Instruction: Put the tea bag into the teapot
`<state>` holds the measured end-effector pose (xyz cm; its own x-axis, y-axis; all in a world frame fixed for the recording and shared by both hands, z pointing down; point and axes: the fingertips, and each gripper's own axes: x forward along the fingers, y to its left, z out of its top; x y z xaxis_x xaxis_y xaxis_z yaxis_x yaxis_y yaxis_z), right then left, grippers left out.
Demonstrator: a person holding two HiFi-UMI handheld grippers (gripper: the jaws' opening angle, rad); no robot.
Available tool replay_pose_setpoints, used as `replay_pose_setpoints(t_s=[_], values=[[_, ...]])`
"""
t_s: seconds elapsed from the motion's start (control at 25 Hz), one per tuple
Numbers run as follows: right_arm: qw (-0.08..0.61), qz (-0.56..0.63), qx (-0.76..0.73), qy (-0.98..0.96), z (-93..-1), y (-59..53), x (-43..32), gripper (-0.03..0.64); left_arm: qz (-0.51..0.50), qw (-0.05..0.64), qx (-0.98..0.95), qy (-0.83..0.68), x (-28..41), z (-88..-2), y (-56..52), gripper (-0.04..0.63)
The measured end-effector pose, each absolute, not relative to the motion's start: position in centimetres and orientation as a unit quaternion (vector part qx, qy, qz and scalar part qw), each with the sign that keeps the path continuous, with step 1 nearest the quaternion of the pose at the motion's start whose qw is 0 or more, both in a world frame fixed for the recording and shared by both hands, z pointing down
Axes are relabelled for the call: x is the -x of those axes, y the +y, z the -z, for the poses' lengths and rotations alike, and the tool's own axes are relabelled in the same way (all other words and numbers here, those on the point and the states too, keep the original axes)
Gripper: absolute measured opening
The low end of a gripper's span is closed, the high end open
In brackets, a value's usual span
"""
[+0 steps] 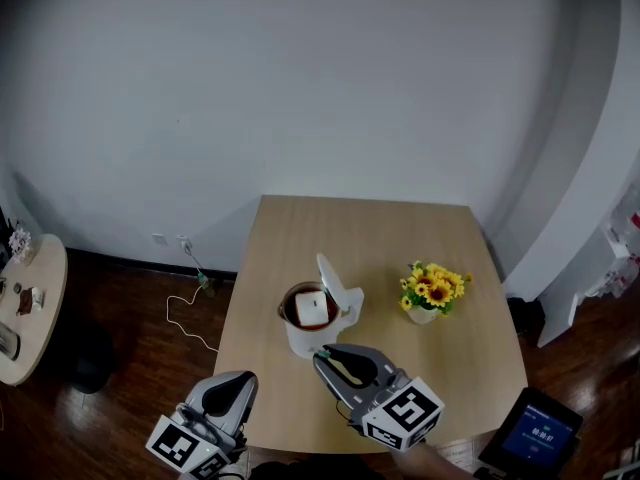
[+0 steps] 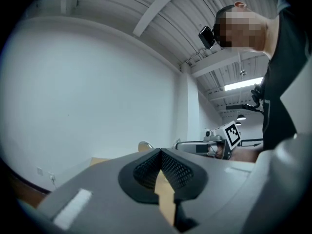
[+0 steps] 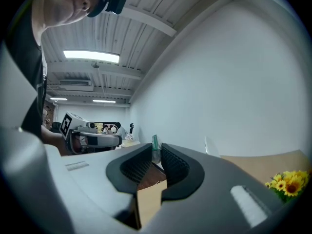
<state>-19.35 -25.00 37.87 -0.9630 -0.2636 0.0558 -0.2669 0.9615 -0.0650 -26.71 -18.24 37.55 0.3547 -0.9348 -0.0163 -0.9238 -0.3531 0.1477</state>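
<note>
Tea bag point(image 1: 312, 306): from the head view we see a pale, nearly square sachet lying flat and face up on dark liquid inside the teapot point(image 1: 297, 342). It has no clear long axis, and its edges run roughly along those of the table point(image 1: 400, 238). The teapot is white and rounded, and its lid point(image 1: 333, 280) is tipped up at the far right of the rim. The right gripper point(image 1: 323, 352) points up and to the left with its tips just beside the pot's near wall, so the sachet sits just beyond them. A small greenish tag point(image 1: 322, 349) shows at the tips. The left gripper point(image 1: 241, 378) hangs off the table's near left edge, apart from the pot. Yellow sunflowers point(image 1: 432, 286) in a small white pot stand to the right. In the left gripper view, we find the left gripper point(image 2: 159, 151) with its ribbed black pads pressed together at the tip and nothing between them. Tan tabletop point(image 2: 165, 195) shows through the gap behind. In the right gripper view, the right gripper point(image 3: 156, 153) pinches the thin green-and-white tag point(image 3: 155, 144), which stands on edge with its long axis upright. We cannot make out a string running to the sachet. The lid point(image 3: 210, 146) and the sunflowers point(image 3: 285, 182) lie to the right.
</note>
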Motion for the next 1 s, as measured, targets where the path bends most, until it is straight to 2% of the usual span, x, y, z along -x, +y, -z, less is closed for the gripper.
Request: replay_pose_setpoints(t_s=[0.28,0.56,0.76,1.0], values=[[0.058,-0.051,-0.177,-0.981,-42.4,-31.3,20.9,0.063,0.039,0.083,-0.82,-0.564,29.2,-40.1,-22.8,0.005],[0.052,-0.086,-0.271,-0.957,-44.6,-34.9,23.0,0.063,0.016,0.082,-0.852,-0.517,32.6,-40.6,-24.3,0.005],[0.073,-0.093,-0.319,-0.94,-47.1,-37.3,24.4,0.063,0.04,0.099,-0.859,-0.5,35.0,-40.2,-25.3,0.003],[0.079,-0.108,-0.37,-0.919,-49.7,-39.6,26.2,0.063,0.021,0.102,-0.875,-0.473,38.6,-42.4,-26.8,0.005]])
